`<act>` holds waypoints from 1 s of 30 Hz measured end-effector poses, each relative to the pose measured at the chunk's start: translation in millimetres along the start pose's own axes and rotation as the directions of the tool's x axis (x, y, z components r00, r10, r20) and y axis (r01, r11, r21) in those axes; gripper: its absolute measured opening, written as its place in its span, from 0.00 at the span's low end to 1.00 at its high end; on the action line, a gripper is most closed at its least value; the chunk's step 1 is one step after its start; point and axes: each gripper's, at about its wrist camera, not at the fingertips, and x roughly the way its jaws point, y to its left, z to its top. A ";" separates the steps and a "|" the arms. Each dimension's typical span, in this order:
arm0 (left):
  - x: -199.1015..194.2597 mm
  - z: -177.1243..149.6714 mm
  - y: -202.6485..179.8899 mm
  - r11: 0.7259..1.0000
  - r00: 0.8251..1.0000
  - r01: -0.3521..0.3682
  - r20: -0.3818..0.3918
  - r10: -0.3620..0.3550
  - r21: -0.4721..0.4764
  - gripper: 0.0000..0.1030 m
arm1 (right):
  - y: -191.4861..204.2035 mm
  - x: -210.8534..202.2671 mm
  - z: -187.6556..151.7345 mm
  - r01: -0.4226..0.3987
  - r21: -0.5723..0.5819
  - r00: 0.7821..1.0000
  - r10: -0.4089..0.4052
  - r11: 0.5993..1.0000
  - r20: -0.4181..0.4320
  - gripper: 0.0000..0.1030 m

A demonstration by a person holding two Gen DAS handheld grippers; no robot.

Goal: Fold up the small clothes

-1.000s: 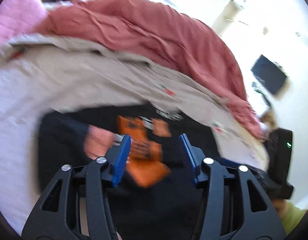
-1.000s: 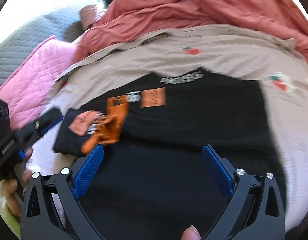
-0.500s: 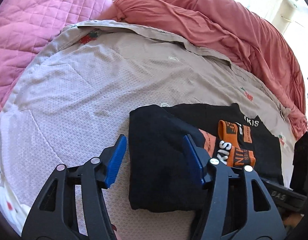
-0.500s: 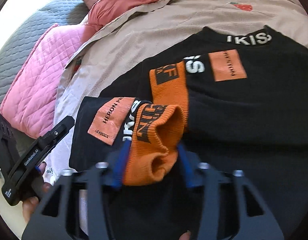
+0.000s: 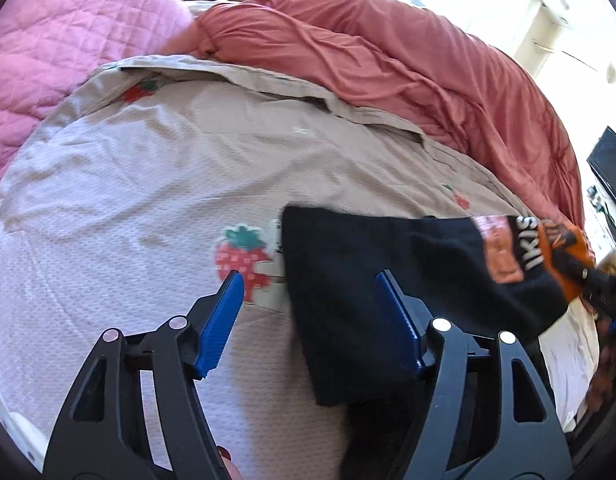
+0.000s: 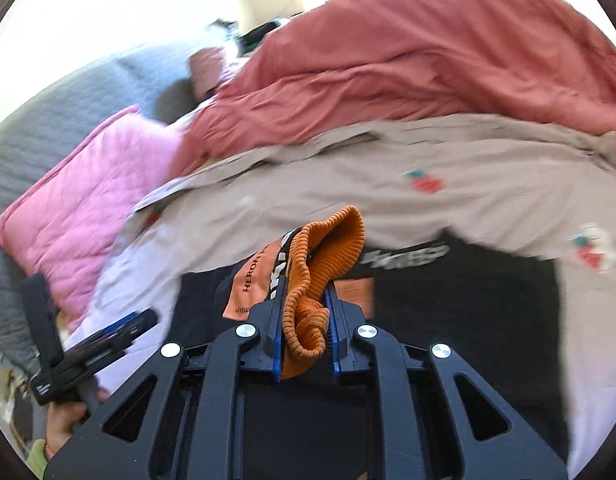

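**Orange cuff pinched on the right, black garment under the left**

While the right hand-held gripper [image 6: 306,322] is closing, its blue pads [image 6: 278,336] already press on the orange ribbed cuff [image 6: 327,248] of the black garment [image 6: 447,300], which bunches up between them and pokes out past the fingertips. Just beyond the cuff, an orange label and white lettering show on the black cloth, and the rest of the garment spreads to the right and toward the camera on the bed.

From the left wrist view, the left hand-held gripper [image 5: 309,300] is spreading, with nothing pinched. Its left pad hangs over the bedsheet [image 5: 148,184] beside a strawberry print [image 5: 242,258]; its right pad is over the folded black edge of the garment [image 5: 347,280], whose near left corner lies between the two fingers. Whether the pad touches the cloth cannot be told. To the far right, the garment's printed sleeve rises off the sheet toward the other gripper, blurred.

Farther back, a rumpled red duvet [image 5: 407,64] lies along the far side of the sheet, and a pink quilted cover [image 5: 60,40] sits at the far left.
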 end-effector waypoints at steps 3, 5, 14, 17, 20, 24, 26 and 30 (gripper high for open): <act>3.0 -3.2 -12.5 0.999 1.000 0.026 0.003 -0.027 0.037 0.59 | -37.8 -13.2 4.2 0.100 0.011 0.994 -0.100 0.995 0.032 0.15; 7.7 -6.1 -21.1 0.997 0.999 0.033 -0.004 -0.032 0.067 0.59 | -56.2 -17.7 2.8 0.158 0.008 0.986 -0.158 0.987 0.042 0.15; 26.1 -15.2 -75.6 0.977 0.994 0.107 -0.058 -0.098 0.183 0.60 | -115.9 -14.5 -20.0 0.240 0.080 0.971 -0.239 0.968 -0.020 0.15; 38.5 -22.9 -95.0 0.963 0.992 0.116 -0.085 -0.098 0.244 0.60 | -116.8 -9.9 -27.4 0.257 0.065 0.966 -0.255 0.964 -0.042 0.15; 55.3 -33.1 -106.7 0.945 0.987 0.132 -0.132 -0.097 0.298 0.63 | -116.2 -3.1 -31.5 0.280 0.036 0.959 -0.278 0.959 -0.063 0.16; 76.4 -45.5 -104.3 0.944 0.979 0.099 -0.202 -0.035 0.316 0.63 | -120.6 7.9 -35.3 0.347 -0.004 0.933 -0.346 0.938 -0.100 0.18; 78.9 -46.9 -102.3 0.945 0.976 0.101 -0.215 -0.034 0.310 0.64 | -128.3 13.6 -37.7 0.381 -0.005 0.917 -0.378 0.925 -0.125 0.17; 78.9 -48.0 -100.9 0.946 0.976 0.102 -0.215 -0.035 0.309 0.64 | -158.5 24.0 -48.3 0.496 -0.005 0.852 -0.488 0.868 -0.192 0.14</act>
